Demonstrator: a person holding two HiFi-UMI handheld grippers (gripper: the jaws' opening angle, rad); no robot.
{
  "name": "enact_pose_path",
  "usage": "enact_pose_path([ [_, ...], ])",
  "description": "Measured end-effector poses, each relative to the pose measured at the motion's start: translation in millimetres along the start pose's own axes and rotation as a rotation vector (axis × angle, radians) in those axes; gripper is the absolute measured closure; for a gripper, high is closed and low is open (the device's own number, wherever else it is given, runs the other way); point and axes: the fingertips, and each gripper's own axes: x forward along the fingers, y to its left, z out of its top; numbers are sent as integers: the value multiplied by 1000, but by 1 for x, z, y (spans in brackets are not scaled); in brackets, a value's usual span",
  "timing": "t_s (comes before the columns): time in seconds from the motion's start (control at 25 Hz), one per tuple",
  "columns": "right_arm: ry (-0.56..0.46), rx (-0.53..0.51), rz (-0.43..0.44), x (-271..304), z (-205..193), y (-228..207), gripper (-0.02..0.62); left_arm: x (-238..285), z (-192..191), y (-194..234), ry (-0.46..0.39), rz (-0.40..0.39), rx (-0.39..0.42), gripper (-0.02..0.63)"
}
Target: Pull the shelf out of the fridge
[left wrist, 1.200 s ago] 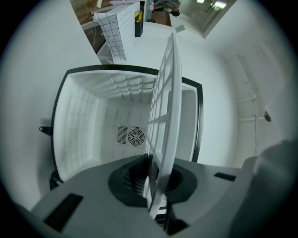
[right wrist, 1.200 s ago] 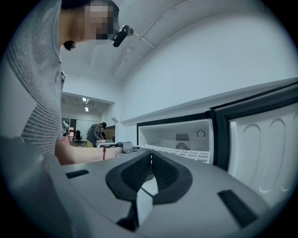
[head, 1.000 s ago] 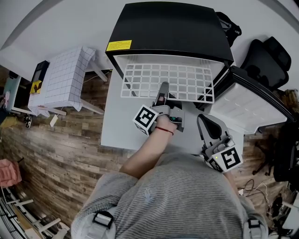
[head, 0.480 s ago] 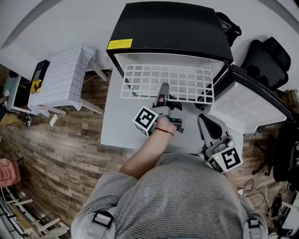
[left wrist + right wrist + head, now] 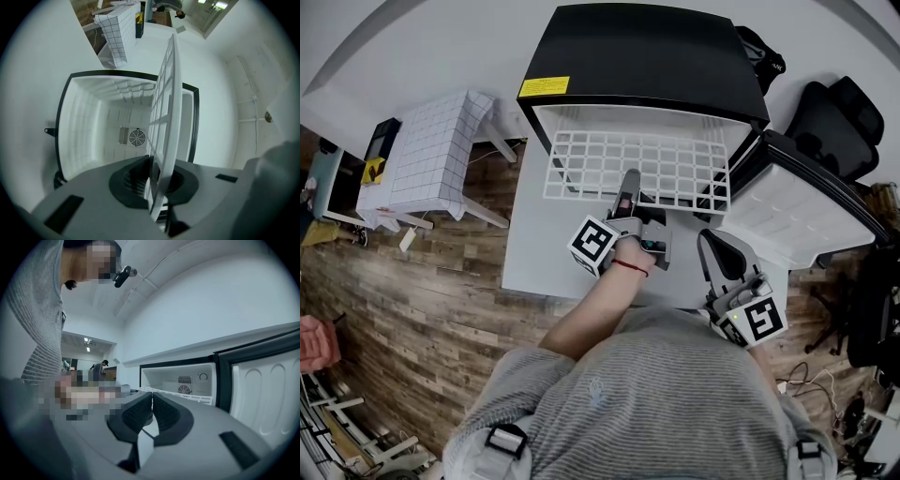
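The black fridge (image 5: 642, 56) stands with its door (image 5: 792, 211) swung open to the right. The white wire shelf (image 5: 675, 164) sticks well out of the opening, lying level. My left gripper (image 5: 629, 180) is shut on the middle of the shelf's front edge. In the left gripper view the shelf (image 5: 166, 93) runs edge-on between the pads of the left gripper (image 5: 157, 176), with the fridge's white inside (image 5: 93, 126) behind. My right gripper (image 5: 710, 242) hangs near the door's lower corner, shut on nothing. In the right gripper view the right gripper (image 5: 151, 401) faces the fridge (image 5: 187, 373) and the shelf (image 5: 197, 398).
The fridge stands on a pale grey board (image 5: 534, 253) over wooden flooring. A small table with a white grid cloth (image 5: 431, 155) is at the left. A black office chair (image 5: 839, 117) stands behind the open door. A person (image 5: 99, 369) stands far back in the room.
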Motion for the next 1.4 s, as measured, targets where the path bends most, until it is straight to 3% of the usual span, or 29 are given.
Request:
enact_pose_path([
  [0.4, 3, 2, 9, 3, -1, 1, 581, -9, -3, 0, -3, -5, 1, 574],
  [0.64, -6, -7, 25, 4, 4, 4, 581, -21, -7, -1, -3, -17, -48, 575],
  [0.76, -6, -10, 34, 5, 4, 6, 581, -26, -6, -4, 2, -25, -19, 575],
  [1.12, -26, -29, 70, 16, 12, 28, 581, -51, 20, -13, -11, -36, 28, 575],
  [1.24, -47, -41, 64, 23, 16, 37, 581, -60, 30, -26, -19, -71, -13, 575],
  [1.4, -86, -40, 68, 35, 22, 58, 581, -74, 50, -35, -6, -71, -11, 575],
])
